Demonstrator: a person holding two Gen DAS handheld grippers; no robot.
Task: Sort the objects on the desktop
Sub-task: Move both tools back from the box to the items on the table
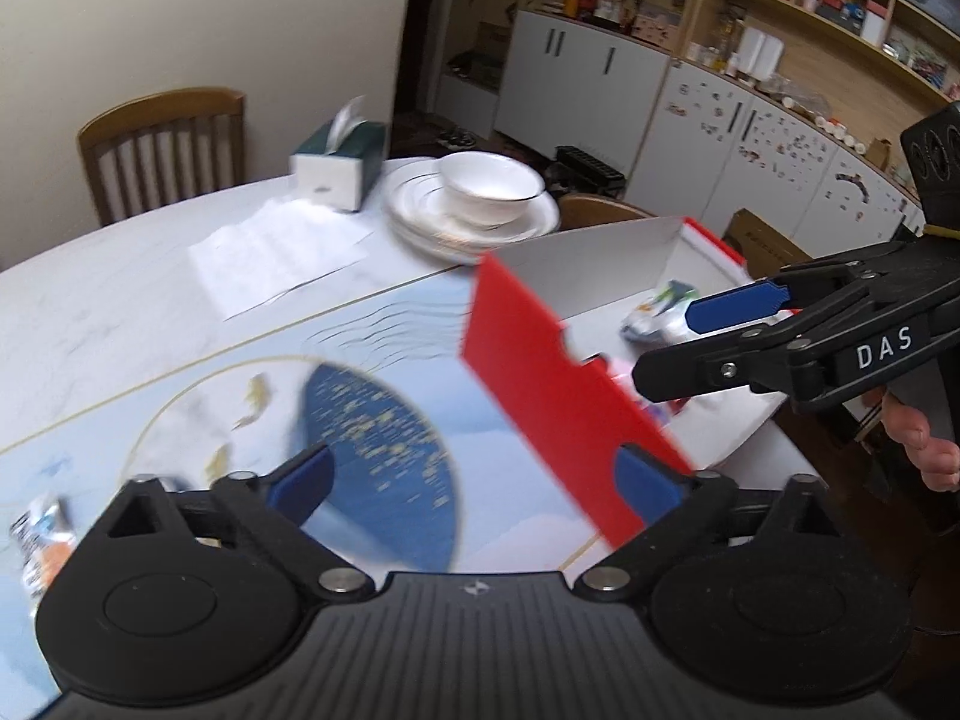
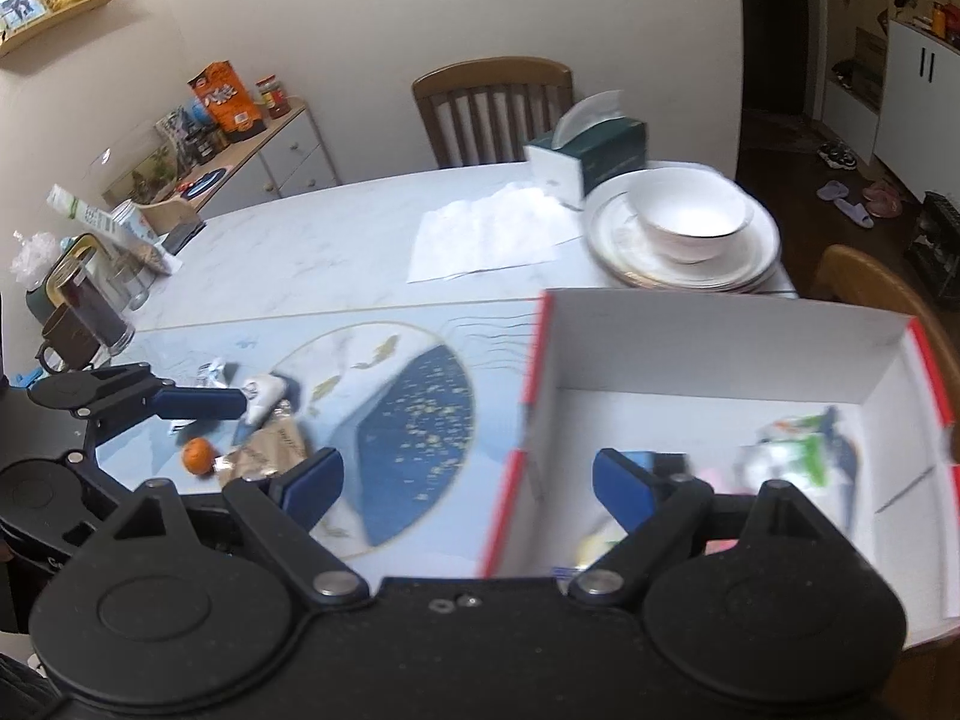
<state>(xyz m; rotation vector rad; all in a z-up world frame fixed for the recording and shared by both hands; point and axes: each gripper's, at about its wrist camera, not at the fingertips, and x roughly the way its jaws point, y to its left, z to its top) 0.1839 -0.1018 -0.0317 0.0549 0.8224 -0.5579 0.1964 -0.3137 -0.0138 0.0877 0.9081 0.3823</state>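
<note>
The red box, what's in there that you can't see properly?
- Right wrist view: packets in the red box are motion-blurred; labels unreadable.
- Right wrist view: the right gripper hides the box's near corner.
- Left wrist view: the box's red wall hides most contents.

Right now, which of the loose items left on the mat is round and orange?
The small orange fruit, left of the crumpled brown wrapper; the others are flat packets like the white sachet.

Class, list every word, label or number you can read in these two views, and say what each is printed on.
"DAS": white letters on the right hand-held gripper.
Orange box on the sideboard: lettering too blurred to read.
Snack packets on the mat: print too blurred.
Nothing else is legible.
</note>
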